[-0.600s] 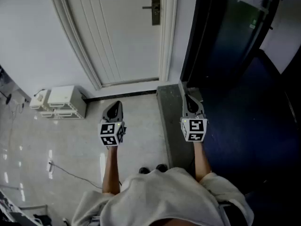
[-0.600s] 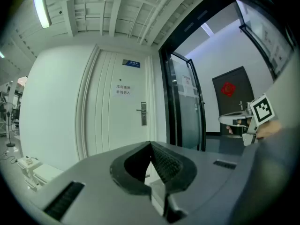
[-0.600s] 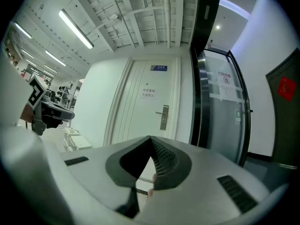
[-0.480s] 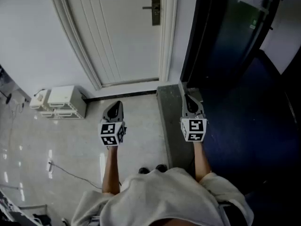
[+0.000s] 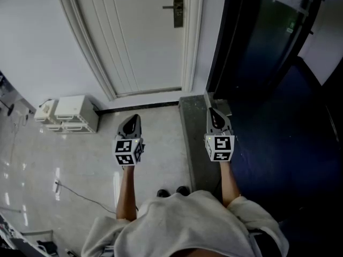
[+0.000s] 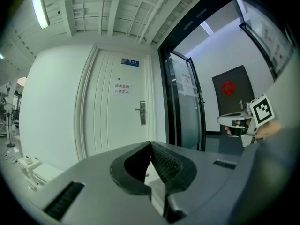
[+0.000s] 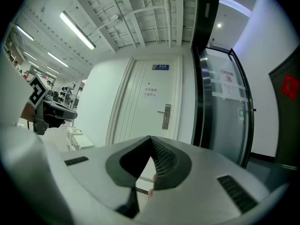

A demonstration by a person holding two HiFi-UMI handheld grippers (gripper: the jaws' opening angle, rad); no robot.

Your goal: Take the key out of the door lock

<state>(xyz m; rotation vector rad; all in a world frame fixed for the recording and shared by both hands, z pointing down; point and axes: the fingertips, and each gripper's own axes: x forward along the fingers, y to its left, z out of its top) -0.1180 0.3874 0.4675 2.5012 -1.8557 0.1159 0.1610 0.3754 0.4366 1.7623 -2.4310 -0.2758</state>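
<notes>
Two grippers, the left gripper [image 5: 130, 123] and the right gripper [image 5: 215, 116], face one white door [image 5: 144, 42].
Each is held level, ribbed grey pads [image 6: 165, 163] pinched together on nothing, well short of the panelled door; one tall metal lock plate [image 5: 177, 9] with one lever handle sits at its edge, the key too small to make out.

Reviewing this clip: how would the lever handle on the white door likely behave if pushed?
The lever handle looks metal, so probably rigid. Mounted on the lock plate, it would likely pivot rather than slide.
</notes>
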